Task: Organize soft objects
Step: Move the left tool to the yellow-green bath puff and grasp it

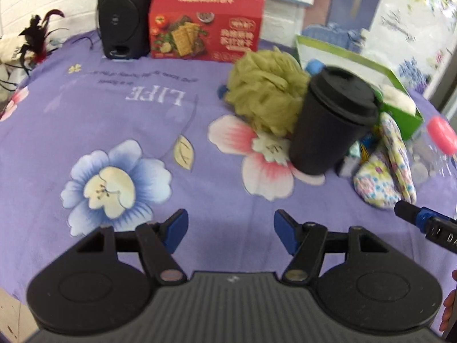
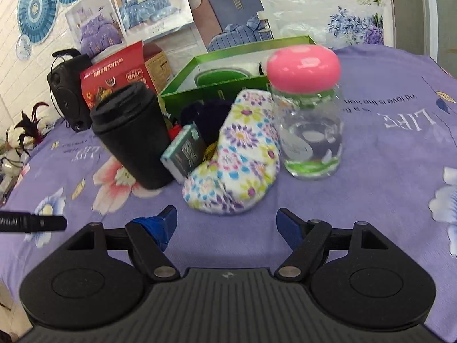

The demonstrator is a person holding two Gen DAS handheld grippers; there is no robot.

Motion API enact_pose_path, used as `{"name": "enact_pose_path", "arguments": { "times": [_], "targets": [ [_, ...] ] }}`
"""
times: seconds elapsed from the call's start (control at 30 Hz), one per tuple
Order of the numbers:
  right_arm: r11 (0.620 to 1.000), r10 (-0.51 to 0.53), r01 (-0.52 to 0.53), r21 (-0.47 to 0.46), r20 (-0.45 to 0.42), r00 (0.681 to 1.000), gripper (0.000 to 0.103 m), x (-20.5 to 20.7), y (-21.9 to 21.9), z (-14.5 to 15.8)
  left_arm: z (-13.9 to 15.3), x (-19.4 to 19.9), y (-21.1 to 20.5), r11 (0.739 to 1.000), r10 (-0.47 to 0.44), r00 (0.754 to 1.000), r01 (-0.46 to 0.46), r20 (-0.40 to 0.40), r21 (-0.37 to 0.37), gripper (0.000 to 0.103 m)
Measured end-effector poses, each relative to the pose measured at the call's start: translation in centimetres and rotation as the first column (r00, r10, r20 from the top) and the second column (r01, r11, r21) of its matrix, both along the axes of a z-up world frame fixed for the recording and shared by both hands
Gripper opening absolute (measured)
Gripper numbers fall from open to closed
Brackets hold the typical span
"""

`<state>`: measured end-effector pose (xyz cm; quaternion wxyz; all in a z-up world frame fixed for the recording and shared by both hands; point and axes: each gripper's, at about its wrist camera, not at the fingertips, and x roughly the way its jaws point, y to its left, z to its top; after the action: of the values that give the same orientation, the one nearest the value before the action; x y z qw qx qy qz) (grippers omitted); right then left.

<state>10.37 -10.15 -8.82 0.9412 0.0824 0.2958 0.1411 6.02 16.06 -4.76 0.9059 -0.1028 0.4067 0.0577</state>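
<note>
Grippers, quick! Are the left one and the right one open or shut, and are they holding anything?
Left gripper: open, holding nothing.
Right gripper: open, holding nothing, with the flowery slipper just ahead of it.

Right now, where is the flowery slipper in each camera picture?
Left wrist view: the flowery slipper lies at the right edge, right of the black cup.
Right wrist view: the slipper is in the middle, between the cup and the pink-lidded jar.
Shared landmark: the black cup.
</note>
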Motion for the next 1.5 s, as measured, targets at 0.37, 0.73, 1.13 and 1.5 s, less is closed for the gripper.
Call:
{"name": "enact_pose_path", "arguments": {
  "times": [0.37, 0.73, 1.13, 1.5],
  "targets": [
    [0.989, -0.146, 0.146, -0.014, -0.010, 0.989, 0.064, 2.9, 0.7, -0.6, -1.3, 2.1, 0.8, 0.999, -0.021, 0.999, 0.020, -0.032, -0.040, 0.066],
    [0.893, -0.449, 0.444, -0.072, -0.070, 0.891, 0.065, -0.9, -9.0, -2.5, -1.6, 3.3, -0.2, 0.994, -0.084, 0.996, 0.083, -0.019, -0.076, 0.066],
    [0.993, -0.114, 0.113, -0.034, -0.031, 0.993, 0.065, 1.2, -1.4, 0.6, -1.3, 2.6, -0.8, 0.995, -0.088, 0.996, 0.087, -0.024, -0.050, 0.066],
    [0.990, -0.133, 0.127, -0.063, -0.107, 0.985, 0.067, 4.1, -2.3, -2.2, -1.8, 4.1, 1.1, 0.999, -0.037, 0.998, 0.036, -0.044, -0.035, 0.066]
  ]
}}
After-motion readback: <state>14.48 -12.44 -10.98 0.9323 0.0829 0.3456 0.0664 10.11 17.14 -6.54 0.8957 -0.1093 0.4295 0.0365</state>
